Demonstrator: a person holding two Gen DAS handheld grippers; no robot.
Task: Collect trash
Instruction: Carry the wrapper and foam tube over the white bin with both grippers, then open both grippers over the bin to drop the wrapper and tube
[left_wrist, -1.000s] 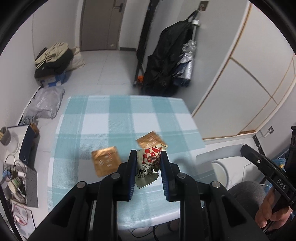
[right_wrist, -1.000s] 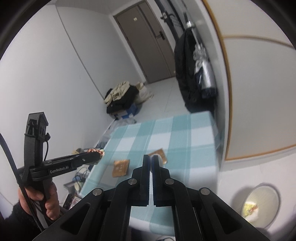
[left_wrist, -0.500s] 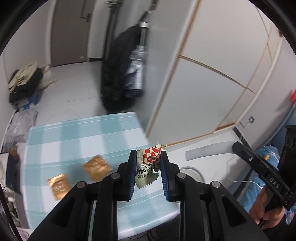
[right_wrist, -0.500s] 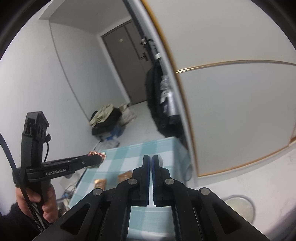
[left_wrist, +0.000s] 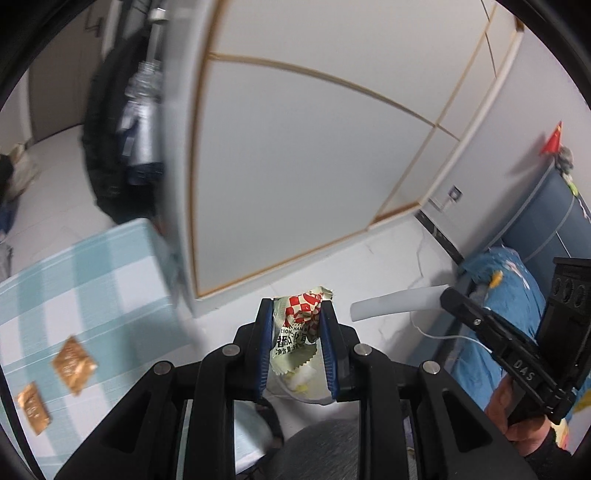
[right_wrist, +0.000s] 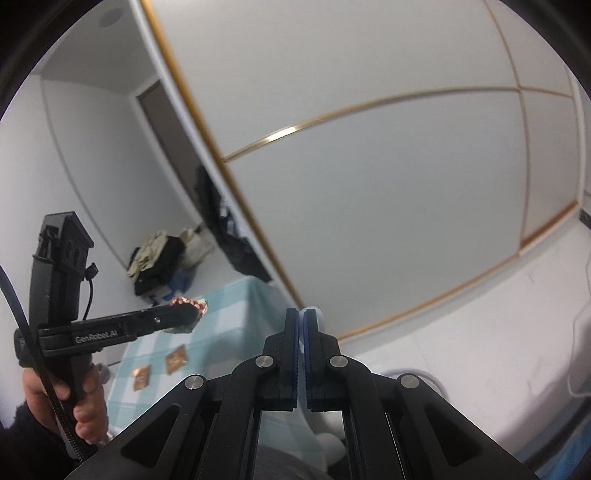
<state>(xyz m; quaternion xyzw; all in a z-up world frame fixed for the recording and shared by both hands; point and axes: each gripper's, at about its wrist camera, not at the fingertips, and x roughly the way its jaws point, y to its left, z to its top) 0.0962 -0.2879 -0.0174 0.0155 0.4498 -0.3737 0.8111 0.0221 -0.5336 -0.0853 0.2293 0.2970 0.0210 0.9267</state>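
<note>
On the far left, two brown packets and lie on the checked tablecloth, well apart from the tongs, so there is trash left on the table. Move to the middle: the left gripper pinches a crumpled red-and-white snack wrapper between its blue pads, off the table's right edge and above the white floor, with what looks like a white bin just below the fingers, though only a slice of it shows. The risk sits there: the wrapper is thin and creased, held by its middle, and a quick swing could slide it out before it is over the bin, or it could cling to a pad when the jaws part and fall outside the rim. Further right, the right gripper has its fingers pressed together on nothing, carried close beside the left; crowding the same spot could knock the wrapper loose.
</note>
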